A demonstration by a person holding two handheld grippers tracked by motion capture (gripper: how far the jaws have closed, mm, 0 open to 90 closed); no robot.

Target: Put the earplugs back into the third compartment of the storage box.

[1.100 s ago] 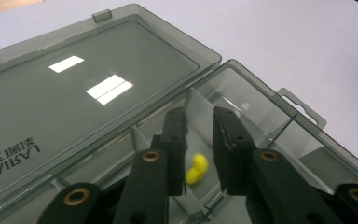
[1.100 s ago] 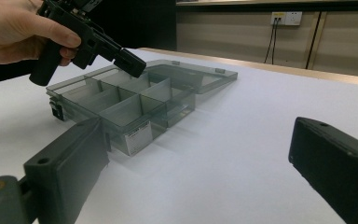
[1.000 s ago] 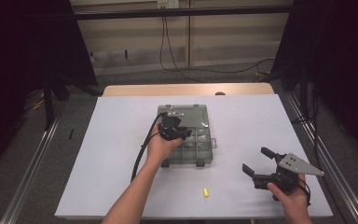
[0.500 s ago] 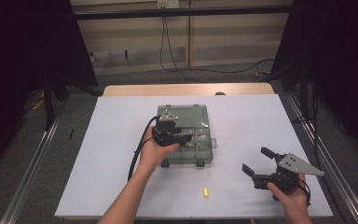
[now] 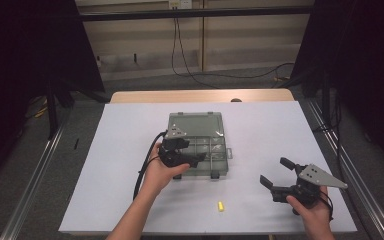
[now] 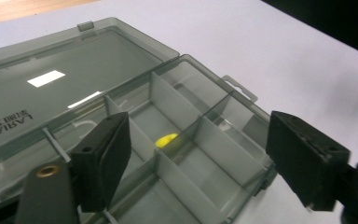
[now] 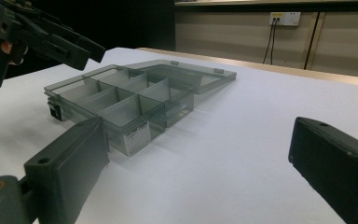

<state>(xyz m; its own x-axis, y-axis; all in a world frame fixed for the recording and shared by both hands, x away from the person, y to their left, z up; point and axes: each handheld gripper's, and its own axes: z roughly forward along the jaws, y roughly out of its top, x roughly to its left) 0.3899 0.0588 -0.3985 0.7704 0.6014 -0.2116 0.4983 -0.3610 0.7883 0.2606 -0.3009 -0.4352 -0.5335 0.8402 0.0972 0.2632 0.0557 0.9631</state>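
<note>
A white tabletop (image 5: 120, 165) carries the things; a strip of bare wood (image 5: 200, 96) shows along its far edge. Near the middle lies a grey translucent compartment box (image 5: 215, 150), its lid (image 5: 196, 126) folded open flat on the tabletop on the far side. A small yellow piece (image 5: 221, 206) lies by itself on the white surface near the front edge, apart from the box.
</note>
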